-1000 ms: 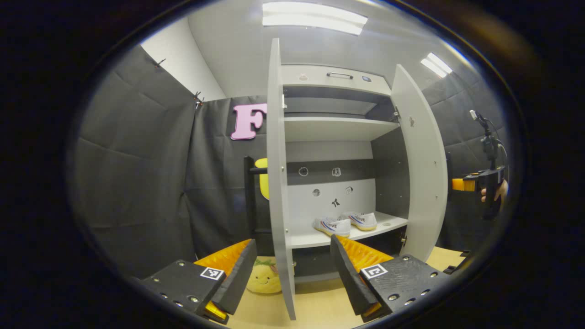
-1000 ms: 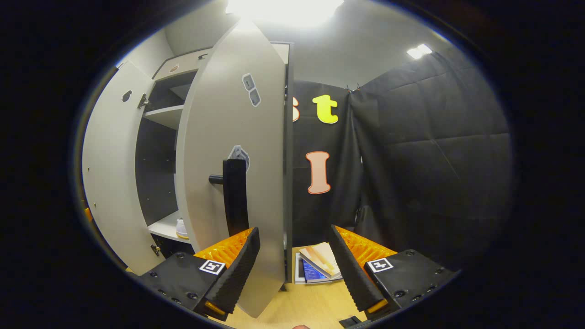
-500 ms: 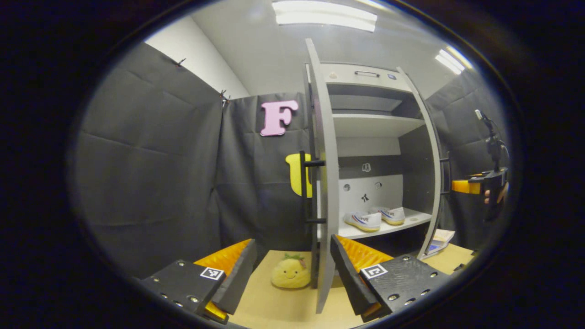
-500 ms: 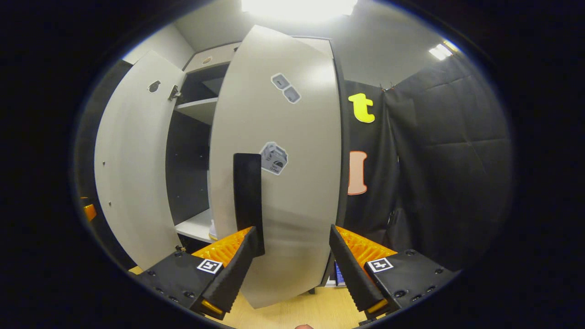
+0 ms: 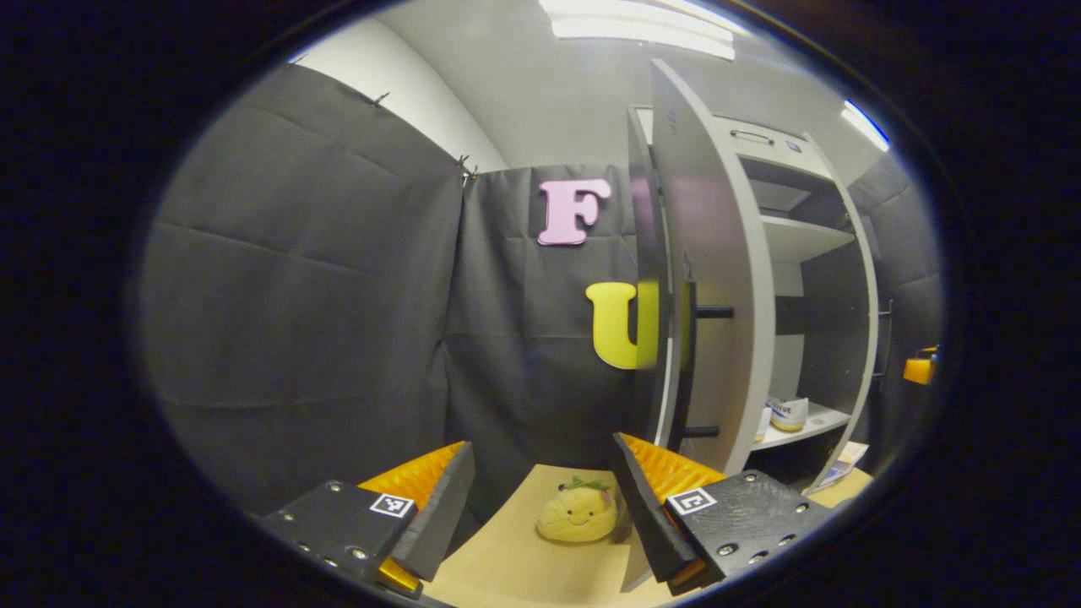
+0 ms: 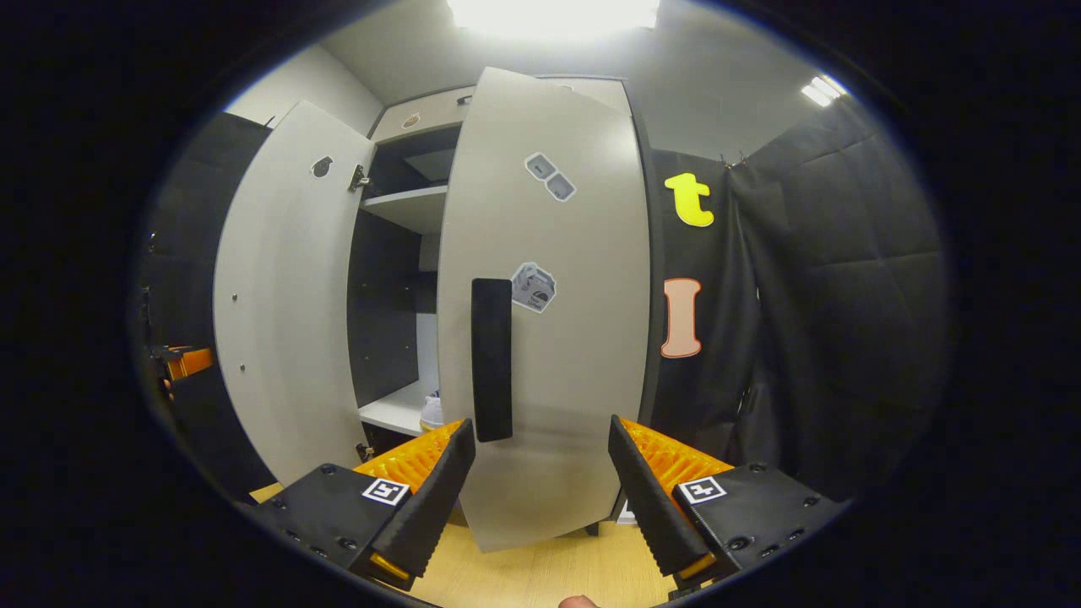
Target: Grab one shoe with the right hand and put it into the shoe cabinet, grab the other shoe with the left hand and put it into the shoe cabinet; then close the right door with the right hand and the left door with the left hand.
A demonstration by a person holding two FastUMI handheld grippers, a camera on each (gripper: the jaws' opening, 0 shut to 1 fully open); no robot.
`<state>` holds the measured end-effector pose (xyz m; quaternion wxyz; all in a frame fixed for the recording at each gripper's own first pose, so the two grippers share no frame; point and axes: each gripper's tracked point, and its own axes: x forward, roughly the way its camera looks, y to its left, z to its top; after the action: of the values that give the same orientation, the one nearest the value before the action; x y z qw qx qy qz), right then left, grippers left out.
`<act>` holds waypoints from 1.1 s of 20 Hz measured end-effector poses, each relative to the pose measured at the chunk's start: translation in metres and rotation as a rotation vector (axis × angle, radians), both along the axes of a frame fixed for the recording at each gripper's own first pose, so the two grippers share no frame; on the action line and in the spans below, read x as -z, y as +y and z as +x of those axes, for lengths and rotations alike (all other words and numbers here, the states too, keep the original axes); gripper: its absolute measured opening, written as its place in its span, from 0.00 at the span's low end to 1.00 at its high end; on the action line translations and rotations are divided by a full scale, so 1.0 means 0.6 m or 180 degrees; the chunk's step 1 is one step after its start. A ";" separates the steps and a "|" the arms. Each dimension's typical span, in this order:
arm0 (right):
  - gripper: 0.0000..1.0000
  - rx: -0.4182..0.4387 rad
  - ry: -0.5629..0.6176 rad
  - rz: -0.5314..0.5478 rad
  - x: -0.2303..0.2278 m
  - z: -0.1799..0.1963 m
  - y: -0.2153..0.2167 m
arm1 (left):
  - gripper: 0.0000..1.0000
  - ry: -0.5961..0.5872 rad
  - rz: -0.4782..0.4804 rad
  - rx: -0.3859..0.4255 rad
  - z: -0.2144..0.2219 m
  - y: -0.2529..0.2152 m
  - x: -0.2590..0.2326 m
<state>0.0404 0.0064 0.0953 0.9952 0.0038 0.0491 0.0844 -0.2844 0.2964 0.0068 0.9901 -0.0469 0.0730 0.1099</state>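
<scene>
right door (image 6: 549,312) further shut than before, flat grey panel

Right gripper (image 6: 540,485) open before right door (image 6: 549,338); left door (image 6: 283,312) ajar

The cabinet doors (image 6: 549,338) look like smooth, matt laminated board, with a matt black handle (image 6: 491,359). The floor (image 6: 540,574) looks like pale wood. The toy (image 5: 578,513) is soft plush; the wall (image 5: 296,295) is creased cloth.
</scene>
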 end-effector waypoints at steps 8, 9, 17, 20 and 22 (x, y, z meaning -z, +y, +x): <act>0.99 0.0204 0.0091 0.0064 0.026 -0.029 -0.055 | 0.93 0.0057 -0.0068 0.0175 0.068 -0.040 0.004; 0.99 0.0227 0.0109 0.0084 0.029 -0.029 -0.062 | 0.93 0.0063 -0.0007 0.0139 0.067 -0.040 0.001; 0.99 0.0258 0.0152 0.0207 0.045 -0.024 -0.092 | 0.92 0.0060 0.0249 0.0153 0.073 -0.070 -0.010; 0.98 0.0204 0.0135 0.0185 0.043 -0.019 -0.090 | 0.92 0.0056 0.0224 0.0250 0.069 -0.115 -0.015; 0.98 0.0152 0.0133 0.0192 0.044 -0.017 -0.087 | 0.92 0.0043 0.0232 0.0319 0.068 -0.138 -0.017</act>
<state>0.0300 -0.0456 0.0687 0.9951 0.0368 0.0673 0.0619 -0.2435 0.2135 0.0170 0.9949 -0.0064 0.0780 0.0630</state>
